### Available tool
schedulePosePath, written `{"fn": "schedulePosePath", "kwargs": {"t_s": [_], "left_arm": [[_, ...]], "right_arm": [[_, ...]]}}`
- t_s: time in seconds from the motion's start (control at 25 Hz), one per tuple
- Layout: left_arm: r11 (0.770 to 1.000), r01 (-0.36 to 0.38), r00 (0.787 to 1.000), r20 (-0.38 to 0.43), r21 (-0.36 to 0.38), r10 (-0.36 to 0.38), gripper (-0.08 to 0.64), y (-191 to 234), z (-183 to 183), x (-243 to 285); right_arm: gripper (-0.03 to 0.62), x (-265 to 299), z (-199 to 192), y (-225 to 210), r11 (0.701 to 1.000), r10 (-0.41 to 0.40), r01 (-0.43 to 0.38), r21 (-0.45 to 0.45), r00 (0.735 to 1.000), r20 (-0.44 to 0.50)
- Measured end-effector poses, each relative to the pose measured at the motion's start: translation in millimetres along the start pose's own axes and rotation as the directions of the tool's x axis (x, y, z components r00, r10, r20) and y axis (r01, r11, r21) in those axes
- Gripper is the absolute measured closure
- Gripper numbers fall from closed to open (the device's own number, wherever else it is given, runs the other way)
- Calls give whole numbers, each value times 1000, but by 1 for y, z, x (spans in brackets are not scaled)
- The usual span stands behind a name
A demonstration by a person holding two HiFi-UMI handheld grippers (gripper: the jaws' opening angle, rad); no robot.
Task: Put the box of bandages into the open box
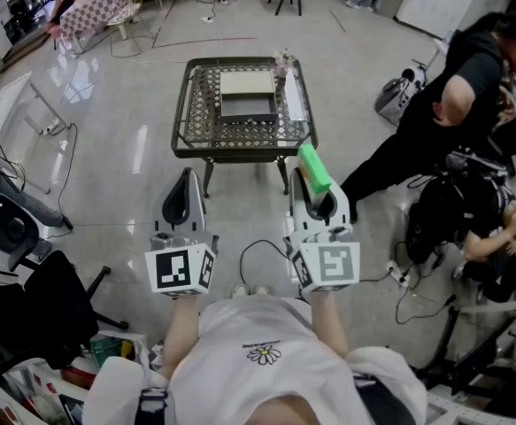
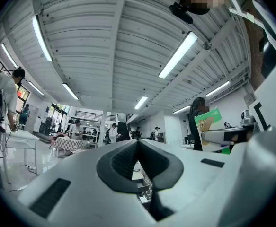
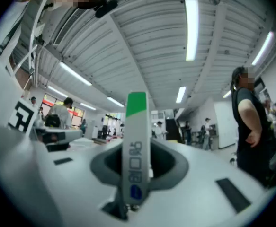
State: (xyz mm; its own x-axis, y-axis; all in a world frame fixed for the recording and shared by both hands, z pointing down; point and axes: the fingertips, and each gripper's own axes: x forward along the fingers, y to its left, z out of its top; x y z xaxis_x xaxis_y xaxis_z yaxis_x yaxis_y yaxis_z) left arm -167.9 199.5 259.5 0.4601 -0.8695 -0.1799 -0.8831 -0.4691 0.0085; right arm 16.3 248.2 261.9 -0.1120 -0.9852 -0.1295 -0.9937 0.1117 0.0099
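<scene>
My right gripper is shut on the box of bandages, a flat green and white box that sticks up out of the jaws. In the right gripper view the box of bandages stands edge-on between the pads. My left gripper is shut with nothing in it; its pads meet. Both grippers are held up in front of me, short of the table. The open box, grey with a white lid folded back, sits on the dark metal table ahead. The green box also shows at the right of the left gripper view.
A person in black bends over at the right of the table. Bags and cables lie on the floor at right. A black chair and clutter stand at left. A small vase stands on the table.
</scene>
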Motion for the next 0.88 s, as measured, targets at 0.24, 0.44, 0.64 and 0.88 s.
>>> {"fn": "schedulePosePath", "kwargs": {"t_s": [0.24, 0.44, 0.64, 0.88], "left_arm": [[1000, 12, 1000, 7, 2, -12, 537, 0, -2, 7], [1000, 20, 1000, 7, 7, -20, 537, -4, -2, 7], [999, 31, 1000, 3, 13, -31, 537, -7, -5, 8], [999, 39, 999, 4, 14, -39, 537, -14, -5, 8]], "right_arm": [[495, 5, -7, 0, 1000, -4, 4, 18, 1000, -8], [495, 3, -7, 5, 999, 32, -32, -1, 999, -6], [492, -2, 4, 24, 984, 144, -141, -109, 989, 29], [489, -4, -1, 26, 988, 137, -138, -67, 990, -20]]}}
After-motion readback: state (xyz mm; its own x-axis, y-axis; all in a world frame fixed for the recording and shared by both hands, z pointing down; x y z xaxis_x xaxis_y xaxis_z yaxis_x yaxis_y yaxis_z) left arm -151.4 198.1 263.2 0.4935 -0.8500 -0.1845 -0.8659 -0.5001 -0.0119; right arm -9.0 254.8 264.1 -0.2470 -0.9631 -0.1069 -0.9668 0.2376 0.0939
